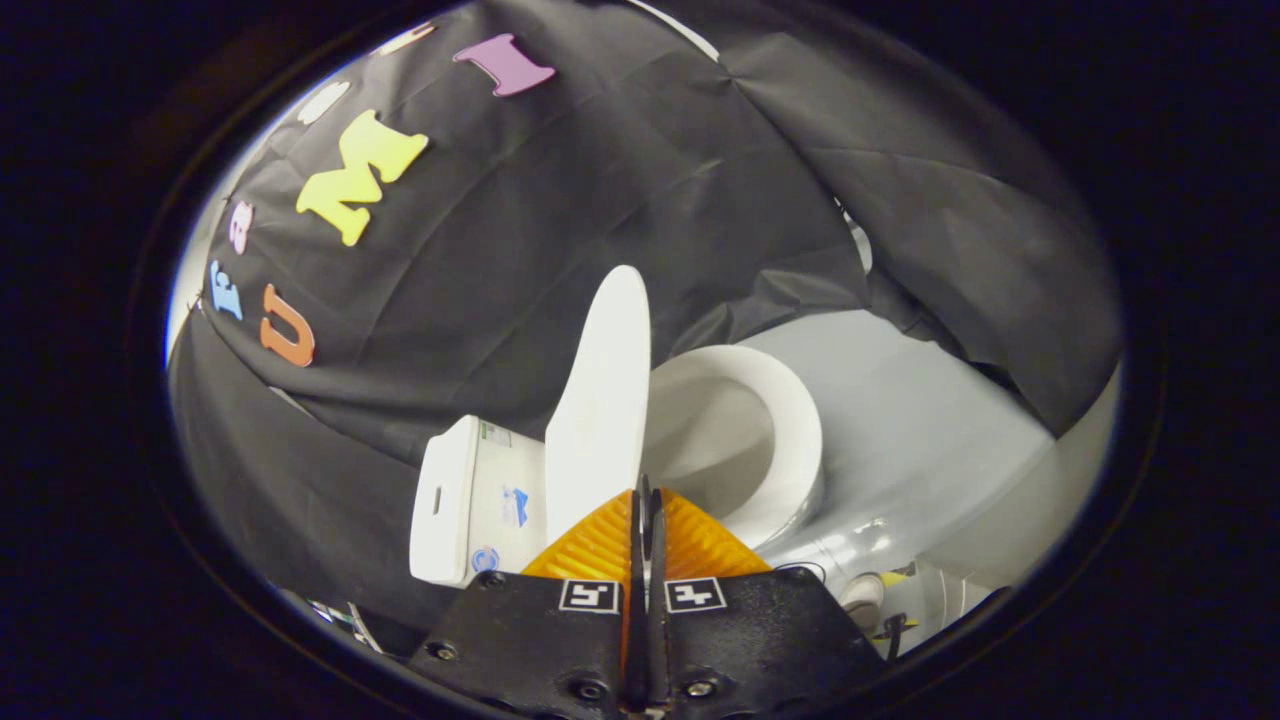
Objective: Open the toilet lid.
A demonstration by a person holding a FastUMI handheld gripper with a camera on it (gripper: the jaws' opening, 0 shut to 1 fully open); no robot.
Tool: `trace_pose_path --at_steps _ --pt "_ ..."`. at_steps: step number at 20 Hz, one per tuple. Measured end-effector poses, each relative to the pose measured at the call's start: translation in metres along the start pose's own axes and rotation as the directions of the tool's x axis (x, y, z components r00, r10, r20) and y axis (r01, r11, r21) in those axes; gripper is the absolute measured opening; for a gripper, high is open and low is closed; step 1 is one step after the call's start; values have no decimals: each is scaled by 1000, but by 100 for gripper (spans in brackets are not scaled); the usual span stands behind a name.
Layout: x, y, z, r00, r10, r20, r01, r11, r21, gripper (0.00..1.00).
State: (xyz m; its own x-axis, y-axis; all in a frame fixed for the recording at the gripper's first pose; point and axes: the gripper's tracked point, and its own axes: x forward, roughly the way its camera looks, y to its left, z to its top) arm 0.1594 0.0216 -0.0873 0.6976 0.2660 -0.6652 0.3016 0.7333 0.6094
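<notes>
1. The white oval plastic toilet lid is standing raised, edge-on, directly ahead of the gripper, its long axis running away from the fingers.
2. The fingers are lying pressed together, apparently pinching the lid's near edge; contact cannot be confirmed.
3. The white ceramic bowl is sitting open right of the lid, the white tank left.

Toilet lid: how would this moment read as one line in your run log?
toilet lid: raised, standing up beside tank | bowl: uncovered | gripper: fingers closed together, holding nothing, tips just short of lid's edge
</notes>
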Motion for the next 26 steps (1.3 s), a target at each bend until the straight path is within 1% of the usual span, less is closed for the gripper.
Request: trace_pose_path --at_steps 3,11,18,22,26 --pt "-4 14 0 1000 -2 8 3 1000 -13 4" --pt "-19 56 -3 1000 -22 16 23 995 -95 4" --pt "-23 75 0 999 -39 24 42 991 -130 4" --pt "-26 92 -2 998 -52 41 59 982 -179 4" --pt "-30 114 -5 998 -50 47 60 974 -218 4"
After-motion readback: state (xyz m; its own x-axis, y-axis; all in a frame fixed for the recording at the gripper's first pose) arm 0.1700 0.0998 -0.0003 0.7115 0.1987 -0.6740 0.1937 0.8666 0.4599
